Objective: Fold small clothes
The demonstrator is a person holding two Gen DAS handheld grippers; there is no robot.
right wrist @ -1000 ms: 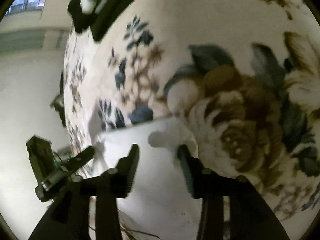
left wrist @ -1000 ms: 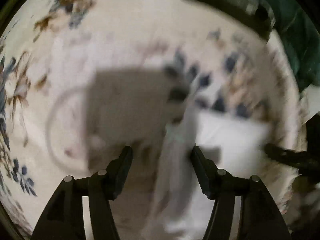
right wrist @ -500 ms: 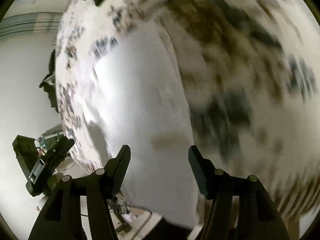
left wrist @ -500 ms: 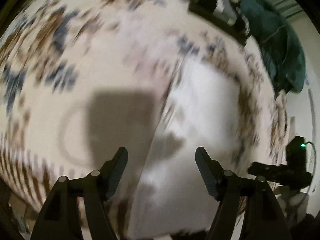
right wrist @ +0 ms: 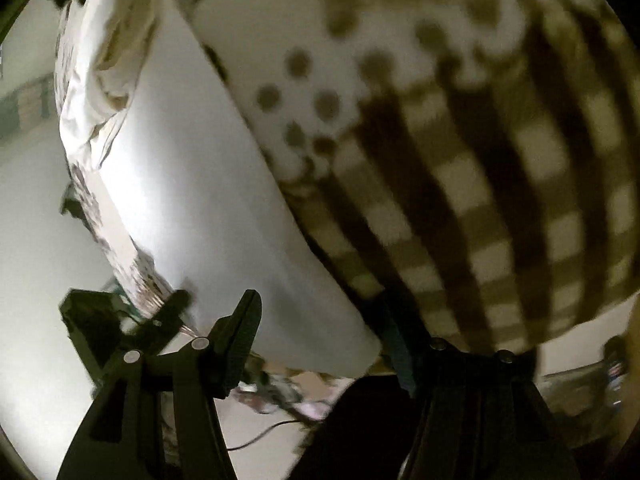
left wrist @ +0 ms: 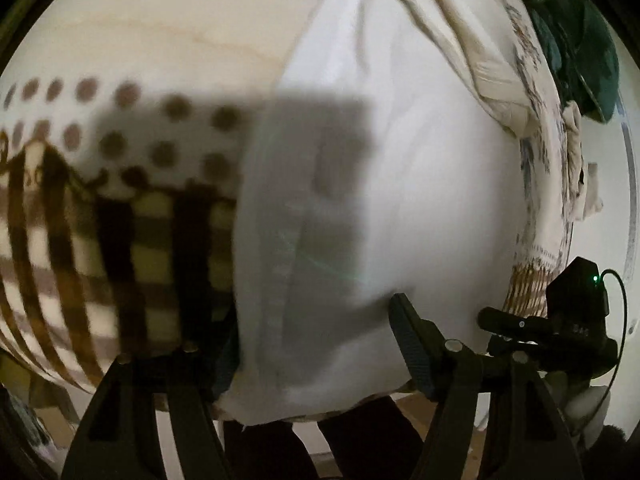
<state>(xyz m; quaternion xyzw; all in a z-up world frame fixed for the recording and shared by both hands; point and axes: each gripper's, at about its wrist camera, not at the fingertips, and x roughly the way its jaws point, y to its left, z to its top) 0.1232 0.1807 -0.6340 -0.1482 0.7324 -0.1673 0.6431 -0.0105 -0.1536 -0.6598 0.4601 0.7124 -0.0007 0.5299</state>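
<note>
The white cloth [left wrist: 400,184] lies flat near the surface's front edge, ready to fold. Both tools, left [left wrist: 312,344] and right [right wrist: 320,328], are wide open, holding nothing.

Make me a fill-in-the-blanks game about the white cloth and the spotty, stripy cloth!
1. The smooth white garment lies beside a cream tablecloth with brown dots and ____ .
2. In the left wrist view, the other black gripper shows a small ____ light.
3. The crumpled cream fabric lies at the white garment's ____ end.

Missing words: stripes; green; far
</note>
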